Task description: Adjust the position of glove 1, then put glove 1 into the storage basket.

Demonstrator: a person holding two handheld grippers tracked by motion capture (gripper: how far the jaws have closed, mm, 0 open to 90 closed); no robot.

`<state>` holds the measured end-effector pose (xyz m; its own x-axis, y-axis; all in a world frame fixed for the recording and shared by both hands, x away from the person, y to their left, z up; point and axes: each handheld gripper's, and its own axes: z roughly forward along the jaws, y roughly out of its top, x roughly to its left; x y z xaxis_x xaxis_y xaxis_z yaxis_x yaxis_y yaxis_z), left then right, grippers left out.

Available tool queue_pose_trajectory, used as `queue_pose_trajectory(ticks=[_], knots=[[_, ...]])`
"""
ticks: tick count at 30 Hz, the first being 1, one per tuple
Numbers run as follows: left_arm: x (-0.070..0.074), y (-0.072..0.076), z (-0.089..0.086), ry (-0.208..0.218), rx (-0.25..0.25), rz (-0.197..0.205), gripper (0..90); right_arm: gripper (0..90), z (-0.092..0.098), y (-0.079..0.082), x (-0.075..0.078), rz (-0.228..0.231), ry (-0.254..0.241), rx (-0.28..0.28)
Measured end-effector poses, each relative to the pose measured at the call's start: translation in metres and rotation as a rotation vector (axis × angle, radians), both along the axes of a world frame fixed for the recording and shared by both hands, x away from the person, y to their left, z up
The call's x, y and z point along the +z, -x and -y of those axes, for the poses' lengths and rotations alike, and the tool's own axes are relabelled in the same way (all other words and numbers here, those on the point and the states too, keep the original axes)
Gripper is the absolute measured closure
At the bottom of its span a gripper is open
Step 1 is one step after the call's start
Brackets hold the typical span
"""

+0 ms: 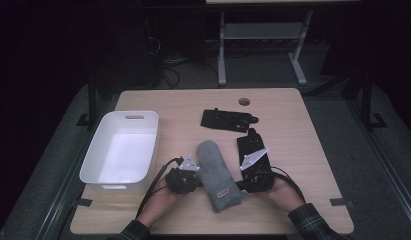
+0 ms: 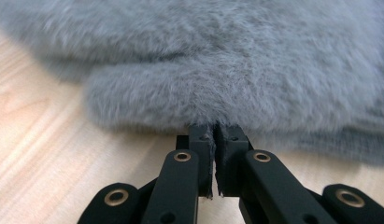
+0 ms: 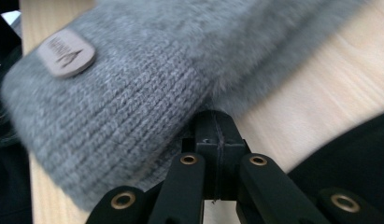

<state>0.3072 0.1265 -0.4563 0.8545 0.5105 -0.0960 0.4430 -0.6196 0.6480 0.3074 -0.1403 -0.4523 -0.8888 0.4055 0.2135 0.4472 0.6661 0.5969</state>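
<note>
The white bin [image 1: 120, 150] stands on the table [image 1: 303, 150] beyond the left gripper [image 1: 185, 176], and the grey mitten [image 1: 218, 174] lies flat between that gripper and the right gripper [image 1: 253, 175]. Each gripper's jaws are pressed together on an edge of the mitten, the left on the fuzzy thumb side [image 2: 180, 102], the right at the knitted cuff [image 3: 124, 116]. Both bites are shallow, so uneven lifting could likely pull the fabric free from one pair of jaws.
</note>
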Motion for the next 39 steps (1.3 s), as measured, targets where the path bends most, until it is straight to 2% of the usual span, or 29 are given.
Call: queue_pose_trajectory(ticks=[1,5,10,11,13,15,17,18,24,30,32,33,34,35,37,38,39], knots=[[-0.001,-0.001,0.001,0.015,0.015,0.0,85.8,90.0,-0.003,0.003,0.0,-0.009,-0.011,0.006],[0.0,-0.007,0.002,0.028,0.039,-0.008,86.0,90.0,-0.007,0.005,0.001,-0.004,-0.013,0.018],[0.001,-0.017,0.004,0.019,0.039,0.0,86.5,90.0,-0.016,0.006,-0.001,0.02,-0.025,0.04],[0.002,-0.02,0.006,0.036,0.055,0.0,86.6,90.0,-0.02,0.008,0.0,-0.001,-0.028,0.036],[0.002,-0.023,0.008,0.045,0.068,0.0,86.7,90.0,-0.023,0.008,-0.001,0.021,-0.028,0.05],[0.002,-0.025,0.009,0.046,0.07,0.0,86.7,90.0,-0.025,0.01,-0.001,0.005,-0.033,0.043],[0.002,-0.029,0.01,0.044,0.074,-0.001,86.6,90.0,-0.032,0.009,-0.002,0.03,-0.039,0.064],[0.002,-0.031,0.011,0.049,0.08,-0.001,86.6,90.0,-0.035,0.01,-0.002,0.022,-0.04,0.061],[0.004,-0.041,0.01,0.043,0.102,0.005,86.6,90.0,-0.048,0.009,-0.004,0.053,-0.047,0.068],[0.007,-0.043,0.008,0.037,0.123,0.009,84.8,89.9,-0.049,0.011,-0.002,0.037,-0.054,0.055],[0.009,-0.042,0.007,0.037,0.132,0.015,82.0,82.9,-0.045,0.011,0.0,0.055,-0.048,0.055],[0.011,-0.043,0.006,0.035,0.141,0.02,82.0,82.9,-0.045,0.011,0.0,0.055,-0.048,0.055],[0.013,-0.043,0.005,0.03,0.152,0.026,77.9,73.9,-0.039,0.013,0.003,0.039,-0.053,0.028],[0.015,-0.044,0.004,0.036,0.161,0.027,77.9,73.9,-0.039,0.013,0.003,0.039,-0.053,0.028],[0.021,-0.045,0.002,0.033,0.181,0.039,74.4,66.7,-0.028,0.013,0.006,0.057,-0.047,-0.006],[0.028,-0.046,0.001,0.038,0.186,0.048,71.2,63.5,-0.019,0.012,0.009,0.079,-0.049,-0.034],[0.028,-0.046,0.001,0.038,0.186,0.048,69.5,63.5,-0.019,0.012,0.009,0.079,-0.049,-0.034]])
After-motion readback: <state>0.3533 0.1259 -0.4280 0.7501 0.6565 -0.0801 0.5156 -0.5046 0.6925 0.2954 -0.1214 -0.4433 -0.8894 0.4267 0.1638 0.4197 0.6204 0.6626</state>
